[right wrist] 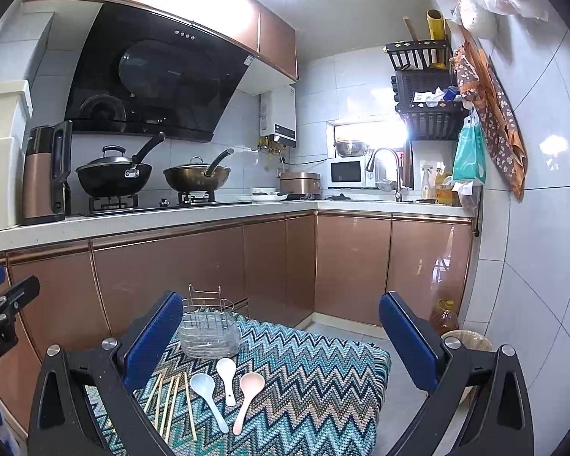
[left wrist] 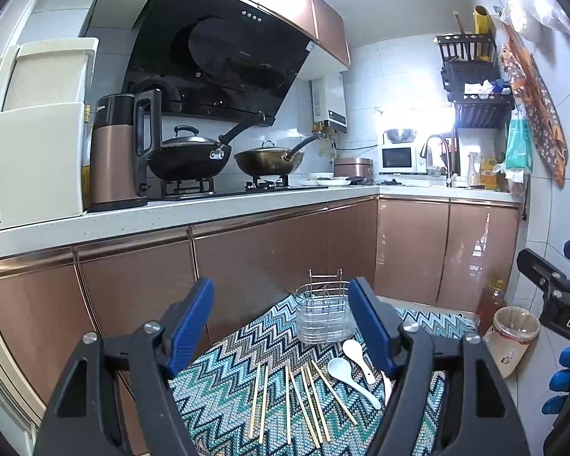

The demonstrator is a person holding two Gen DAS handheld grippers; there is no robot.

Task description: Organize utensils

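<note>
From the left wrist, the left hand-held gripper (left wrist: pixel 281 326) stood spread and empty above the zigzag cloth (left wrist: pixel 224 376), where chopsticks (left wrist: pixel 304 402) lay before the wire holder (left wrist: pixel 325 313). From the right wrist, the right hand-held gripper (right wrist: pixel 281 338) was likewise spread, three spoons (right wrist: pixel 228 387) lying beside the chopsticks.

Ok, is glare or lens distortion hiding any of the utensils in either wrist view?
Left wrist view: the window is blown out, the counter bows, but the chopsticks read sharp; the right claw finger hides part of the spoons. Right wrist view: ceiling light and window flare, but all three spoons and the wire holder are clear.
</note>
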